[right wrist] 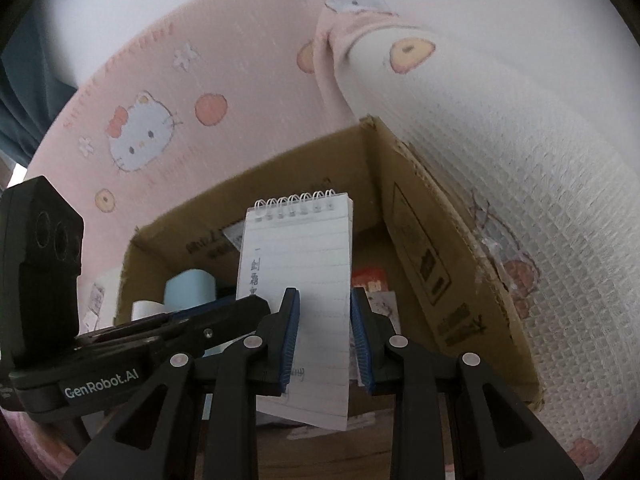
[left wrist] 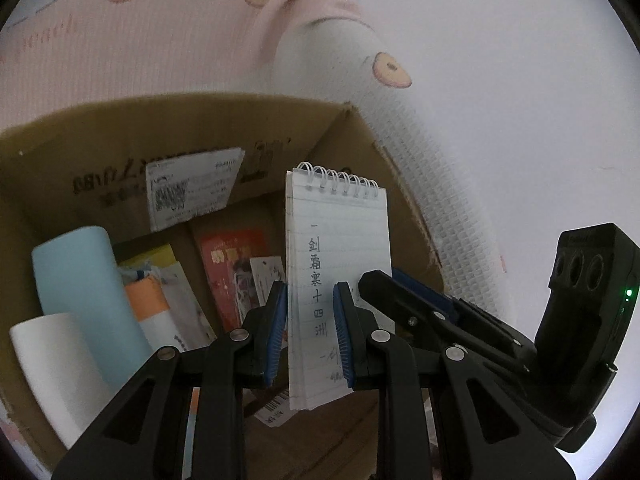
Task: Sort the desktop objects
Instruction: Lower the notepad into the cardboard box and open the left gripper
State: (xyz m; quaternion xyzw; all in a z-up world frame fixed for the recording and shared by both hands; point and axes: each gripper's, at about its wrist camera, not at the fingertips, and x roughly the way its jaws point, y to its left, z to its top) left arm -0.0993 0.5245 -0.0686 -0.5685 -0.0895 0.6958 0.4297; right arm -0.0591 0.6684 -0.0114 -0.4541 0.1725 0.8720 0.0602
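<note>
Evidently both your left gripper (left wrist: pixel 310 332) and right gripper (right wrist: pixel 325 342) are clamped on the lower half of the spiral notepad (left wrist: pixel 338 264), held upright over the open cardboard box (left wrist: pixel 100 128). It looks light; its pages will likely flex. Keep pads low on the pad; contact on its back is hidden.

You see a pink cartoon-print cloth (right wrist: pixel 168 92) covering the surface across the upper left of the right wrist view, with a white waffle-textured cloth (right wrist: pixel 540 184) on its right side. An open cardboard box (right wrist: pixel 420 240) sits directly on them at centre frame, its right wall against the white cloth.
</note>
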